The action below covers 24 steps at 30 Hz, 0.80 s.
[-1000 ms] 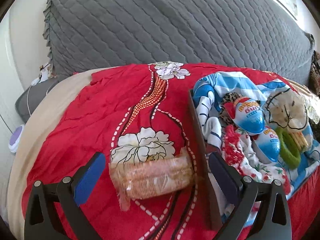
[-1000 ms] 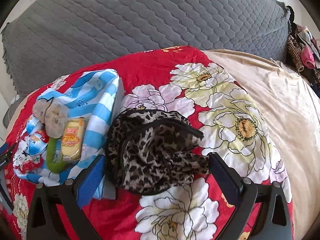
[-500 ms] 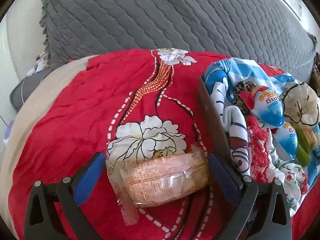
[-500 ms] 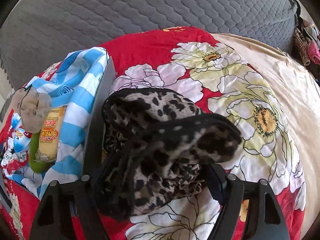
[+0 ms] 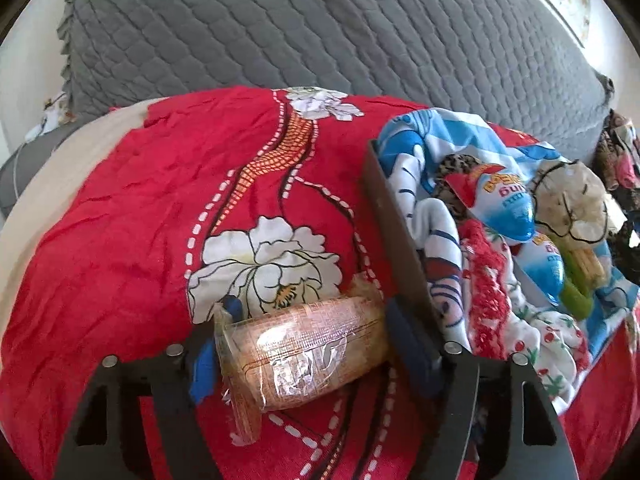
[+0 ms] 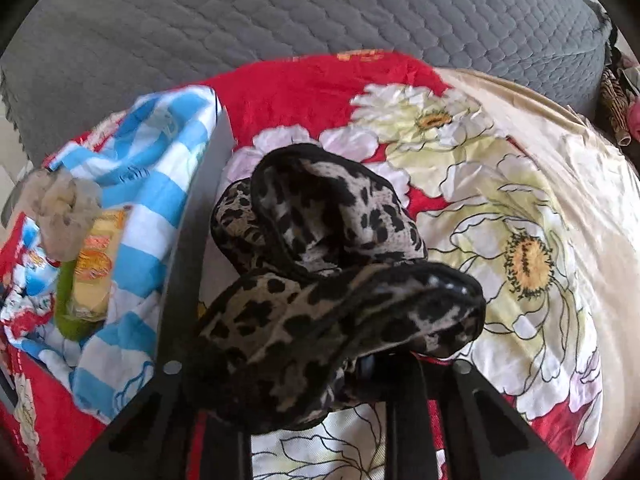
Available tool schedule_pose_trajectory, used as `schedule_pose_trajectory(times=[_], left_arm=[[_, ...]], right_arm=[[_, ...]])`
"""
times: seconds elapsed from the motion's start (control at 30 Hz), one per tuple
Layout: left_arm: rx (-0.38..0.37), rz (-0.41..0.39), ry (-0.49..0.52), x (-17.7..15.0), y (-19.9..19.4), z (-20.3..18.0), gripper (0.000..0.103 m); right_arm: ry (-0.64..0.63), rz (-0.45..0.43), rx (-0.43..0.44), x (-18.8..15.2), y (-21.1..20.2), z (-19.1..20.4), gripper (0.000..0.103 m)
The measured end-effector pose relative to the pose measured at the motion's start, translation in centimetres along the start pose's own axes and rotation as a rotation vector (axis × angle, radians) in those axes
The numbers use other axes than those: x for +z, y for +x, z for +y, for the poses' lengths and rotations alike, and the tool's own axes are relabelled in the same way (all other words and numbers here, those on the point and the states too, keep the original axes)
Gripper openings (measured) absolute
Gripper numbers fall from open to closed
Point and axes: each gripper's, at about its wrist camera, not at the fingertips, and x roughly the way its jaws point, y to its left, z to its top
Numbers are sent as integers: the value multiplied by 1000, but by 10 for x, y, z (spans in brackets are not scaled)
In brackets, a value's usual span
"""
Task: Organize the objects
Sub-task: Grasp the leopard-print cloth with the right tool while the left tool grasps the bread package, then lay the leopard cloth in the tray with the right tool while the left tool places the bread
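The left gripper (image 5: pixel 308 344) clamps a wrapped biscuit pack (image 5: pixel 308 354) on the red floral bedspread (image 5: pixel 132 220), its long axis crosswise between the fingers, beside the dark box (image 5: pixel 394 236). The right gripper (image 6: pixel 320 364) pinches leopard-print cloth (image 6: pixel 320 304).

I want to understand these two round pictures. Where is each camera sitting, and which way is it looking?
Left wrist: rides on the left gripper, looking along its fingers at a cracker pack on the red blanket.
Right wrist: rides on the right gripper, looking at a leopard cloth in its fingers.
Both show: the box of clothes and toys and the grey cushion behind.
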Motion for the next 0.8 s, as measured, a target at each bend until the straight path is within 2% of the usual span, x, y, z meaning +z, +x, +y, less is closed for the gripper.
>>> schedule_pose_trajectory(times=[0.27, 0.43, 0.57, 0.8], left_arm=[[-44, -20, 6, -3, -14, 4, 72], [-34, -26, -19, -8, -26, 10, 72], [-45, -45, -45, -12, -47, 15, 72], [-56, -75, -12, -19, -94, 1, 72]], right_arm=[[-6, -51, 37, -7, -15, 6, 23], [-1, -73, 50, -18, -28, 11, 23], [9, -88, 70, -28, -43, 12, 23], [17, -110, 106, -51, -80, 21, 23]])
